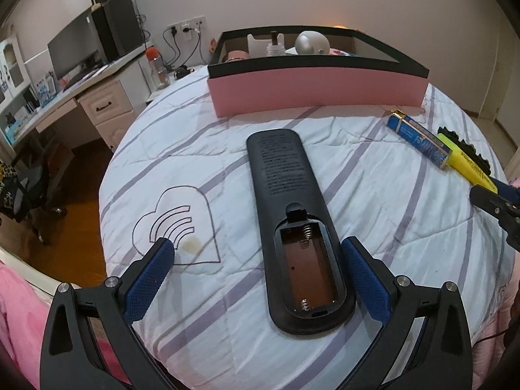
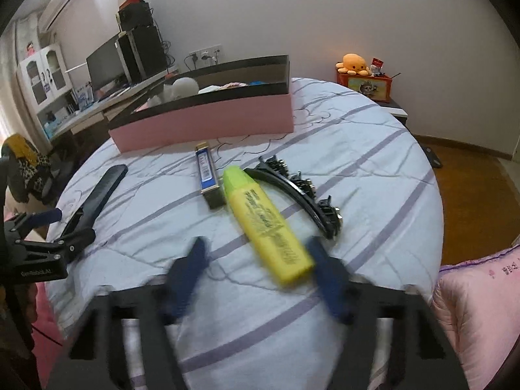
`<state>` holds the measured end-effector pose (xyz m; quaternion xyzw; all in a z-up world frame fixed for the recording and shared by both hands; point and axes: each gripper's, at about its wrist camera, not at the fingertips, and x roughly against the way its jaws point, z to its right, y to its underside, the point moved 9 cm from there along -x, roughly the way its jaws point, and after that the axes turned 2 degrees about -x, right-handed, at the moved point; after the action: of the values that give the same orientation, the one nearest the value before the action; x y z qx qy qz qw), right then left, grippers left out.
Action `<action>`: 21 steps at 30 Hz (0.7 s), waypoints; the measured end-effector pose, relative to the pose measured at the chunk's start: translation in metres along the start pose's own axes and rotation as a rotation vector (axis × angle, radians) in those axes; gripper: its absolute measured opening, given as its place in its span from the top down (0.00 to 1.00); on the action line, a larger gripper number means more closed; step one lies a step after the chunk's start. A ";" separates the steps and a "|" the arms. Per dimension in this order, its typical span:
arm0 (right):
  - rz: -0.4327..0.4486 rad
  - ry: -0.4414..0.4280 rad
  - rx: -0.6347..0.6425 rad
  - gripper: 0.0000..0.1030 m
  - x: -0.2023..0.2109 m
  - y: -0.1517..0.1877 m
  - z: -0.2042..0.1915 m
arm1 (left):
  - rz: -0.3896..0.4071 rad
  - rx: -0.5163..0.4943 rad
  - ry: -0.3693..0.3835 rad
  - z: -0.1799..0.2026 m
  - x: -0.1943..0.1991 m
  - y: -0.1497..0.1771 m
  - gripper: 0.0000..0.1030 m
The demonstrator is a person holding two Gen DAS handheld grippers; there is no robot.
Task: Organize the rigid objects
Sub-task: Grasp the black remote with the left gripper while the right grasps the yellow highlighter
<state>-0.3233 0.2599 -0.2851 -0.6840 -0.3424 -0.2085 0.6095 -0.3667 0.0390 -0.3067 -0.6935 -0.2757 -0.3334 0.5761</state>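
Note:
A black remote (image 1: 294, 214) lies face down on the quilt, its battery bay uncovered. My left gripper (image 1: 256, 255) is open, its blue pads on either side of the remote's near end; the right pad is close to it. A yellow highlighter (image 2: 265, 224) lies between the open, blurred fingers of my right gripper (image 2: 256, 250), nearer the right one. A blue harmonica (image 2: 208, 172) and a black hair clip (image 2: 302, 195) lie beside it. The pink box (image 1: 315, 89) with a black rim stands farther back and holds several items. The box also shows in the right wrist view (image 2: 208, 117).
The objects rest on a bed with a striped white quilt (image 1: 373, 195). A desk (image 1: 94, 74) with a monitor stands off to the left. A pink pillow (image 2: 477, 299) lies at the near right. An orange plush (image 2: 354, 63) sits on a box on a nightstand.

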 end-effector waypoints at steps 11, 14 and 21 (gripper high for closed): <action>-0.018 -0.055 0.028 0.57 -0.006 -0.003 -0.020 | 0.009 0.011 0.009 -0.009 0.002 0.003 0.00; -0.015 -0.015 0.052 0.63 -0.013 -0.010 -0.016 | 0.016 -0.002 0.007 -0.007 0.000 -0.001 0.00; -0.003 0.016 0.086 0.68 -0.025 -0.017 -0.013 | 0.058 -0.009 0.034 0.002 -0.013 -0.013 0.00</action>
<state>-0.3507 0.2427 -0.2889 -0.6550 -0.3474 -0.2000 0.6405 -0.3844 0.0436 -0.3096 -0.6979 -0.2440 -0.3296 0.5871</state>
